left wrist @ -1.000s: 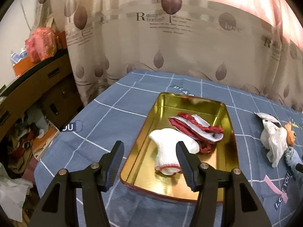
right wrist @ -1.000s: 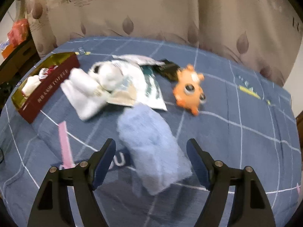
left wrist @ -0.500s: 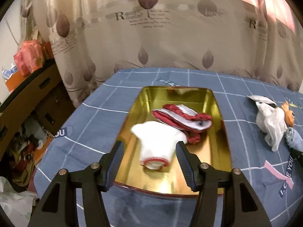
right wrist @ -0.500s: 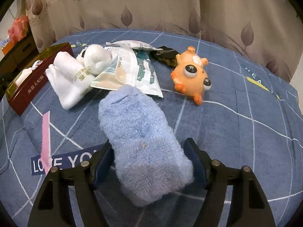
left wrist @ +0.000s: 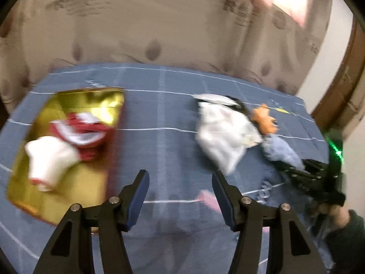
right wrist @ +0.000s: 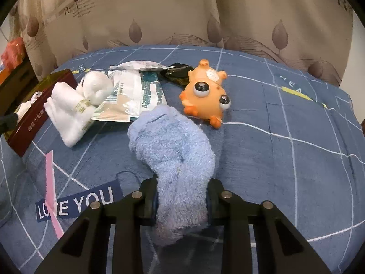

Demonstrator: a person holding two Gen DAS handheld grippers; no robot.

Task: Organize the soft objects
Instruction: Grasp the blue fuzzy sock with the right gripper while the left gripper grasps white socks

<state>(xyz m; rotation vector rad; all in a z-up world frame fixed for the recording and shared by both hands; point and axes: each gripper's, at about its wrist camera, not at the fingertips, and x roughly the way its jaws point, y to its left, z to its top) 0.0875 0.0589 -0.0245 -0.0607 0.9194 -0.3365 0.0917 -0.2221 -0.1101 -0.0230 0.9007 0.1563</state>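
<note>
While the left wrist view is smeared with blur, the left gripper [left wrist: 180,196] shows its jaws wide and empty over bare blue cloth [left wrist: 164,118] between the gold tin [left wrist: 86,182] and the white pile [left wrist: 225,132]; swinging on blind, it could clip that pile. Seen from the right wrist view, the right gripper [right wrist: 182,202] is closing narrow on the blue fluffy sock [right wrist: 171,150], whose near end bulges between the pads while the rest lies on the cloth beside the orange toy [right wrist: 205,98]. Pinched only at that end, the sock may sag, drag the packet [right wrist: 130,100], or slip free.
</note>
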